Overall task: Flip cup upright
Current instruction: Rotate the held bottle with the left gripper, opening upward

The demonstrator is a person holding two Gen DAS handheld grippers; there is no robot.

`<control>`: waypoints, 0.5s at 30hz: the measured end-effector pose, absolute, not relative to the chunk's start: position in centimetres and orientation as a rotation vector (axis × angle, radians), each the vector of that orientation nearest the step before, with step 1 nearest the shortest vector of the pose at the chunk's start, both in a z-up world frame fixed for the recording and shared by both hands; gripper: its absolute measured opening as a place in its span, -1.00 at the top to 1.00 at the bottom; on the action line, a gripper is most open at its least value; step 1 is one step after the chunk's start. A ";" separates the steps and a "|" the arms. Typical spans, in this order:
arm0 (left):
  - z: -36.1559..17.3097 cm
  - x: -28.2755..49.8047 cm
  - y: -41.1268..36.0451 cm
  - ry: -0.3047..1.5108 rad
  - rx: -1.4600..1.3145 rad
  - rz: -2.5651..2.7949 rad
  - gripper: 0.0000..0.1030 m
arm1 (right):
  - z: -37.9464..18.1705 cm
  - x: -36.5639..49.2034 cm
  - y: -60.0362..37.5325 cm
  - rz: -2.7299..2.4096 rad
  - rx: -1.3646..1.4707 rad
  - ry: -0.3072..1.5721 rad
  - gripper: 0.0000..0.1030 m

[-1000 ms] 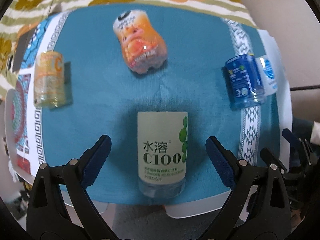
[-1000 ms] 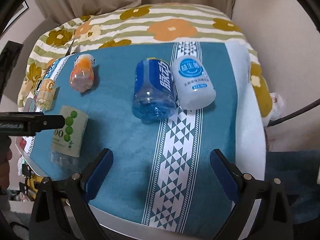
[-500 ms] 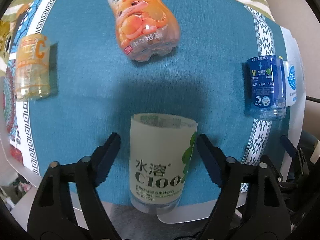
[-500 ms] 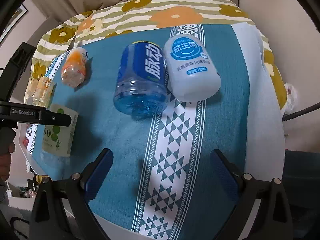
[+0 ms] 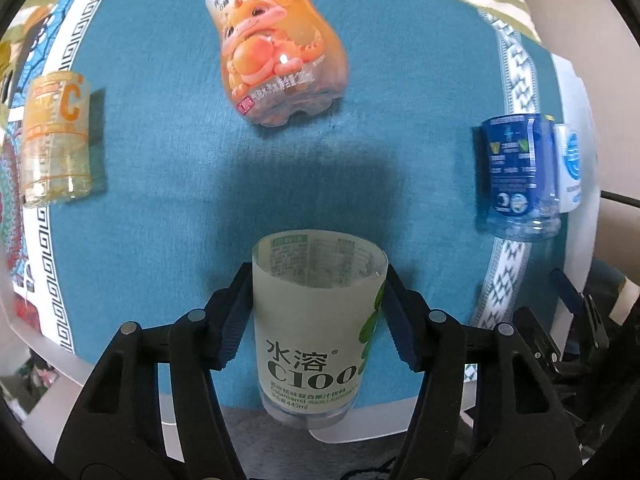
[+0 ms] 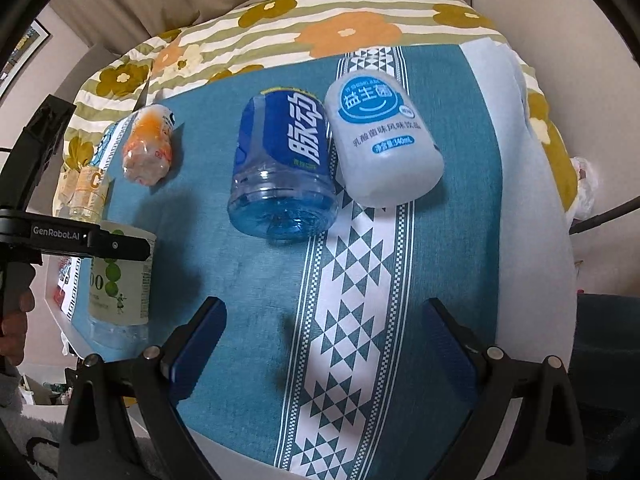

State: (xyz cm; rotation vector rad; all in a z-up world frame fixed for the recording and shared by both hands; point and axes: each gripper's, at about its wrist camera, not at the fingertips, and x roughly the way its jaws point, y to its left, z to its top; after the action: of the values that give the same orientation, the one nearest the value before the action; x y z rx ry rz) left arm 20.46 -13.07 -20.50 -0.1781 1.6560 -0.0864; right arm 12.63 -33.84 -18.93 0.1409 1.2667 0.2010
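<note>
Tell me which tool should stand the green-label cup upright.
Left. The left tool already has its pads against both sides of the green-label cup. The right tool hangs open over the tablecloth, away from that cup.

I counted five cut-bottle cups on the cloth: one pale green cup (image 5: 316,328), one orange cartoon cup (image 5: 276,48), one yellow cup (image 5: 54,140), one blue cup (image 6: 284,168) and one white cup (image 6: 384,140). There was one teal tablecloth (image 6: 248,280) and one flowered bedspread (image 6: 280,32). I held two grippers, the left gripper (image 5: 316,300) and the right gripper (image 6: 320,340).
</note>
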 end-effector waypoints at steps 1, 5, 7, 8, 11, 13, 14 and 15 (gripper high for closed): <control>-19.9 20.3 -13.0 1.643 -0.180 -0.093 -0.26 | -18.7 12.6 -33.9 0.199 0.143 1.259 -0.88; -17.6 19.3 -12.9 1.584 -0.198 -0.121 -0.25 | -17.3 12.1 -34.1 0.189 0.149 1.225 -0.88; -16.2 18.7 -12.8 1.532 -0.209 -0.142 -0.25 | -16.5 11.8 -34.3 0.191 0.153 1.204 -0.88; -15.6 18.6 -12.5 1.501 -0.214 -0.152 -0.25 | -16.1 11.6 -34.3 0.192 0.152 1.192 -0.88; -13.9 17.7 -12.8 1.392 -0.213 -0.177 -0.25 | -15.6 11.2 -34.4 0.196 0.152 1.171 -0.88; -13.3 16.4 -12.5 1.313 -0.178 -0.173 -0.25 | -15.5 11.0 -34.4 0.195 0.148 1.166 -0.88; -13.2 16.0 -12.6 1.277 -0.157 -0.169 -0.25 | -15.5 10.9 -34.4 0.197 0.144 1.165 -0.88; -13.0 15.4 -12.7 1.225 -0.124 -0.164 -0.25 | -15.6 10.7 -34.4 0.199 0.138 1.164 -0.88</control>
State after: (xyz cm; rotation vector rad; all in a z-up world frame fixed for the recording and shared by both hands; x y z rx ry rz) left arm 15.37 -12.75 -12.98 -0.1245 1.2245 -0.1645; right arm 10.70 -34.37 -15.58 0.1383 1.1636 0.1987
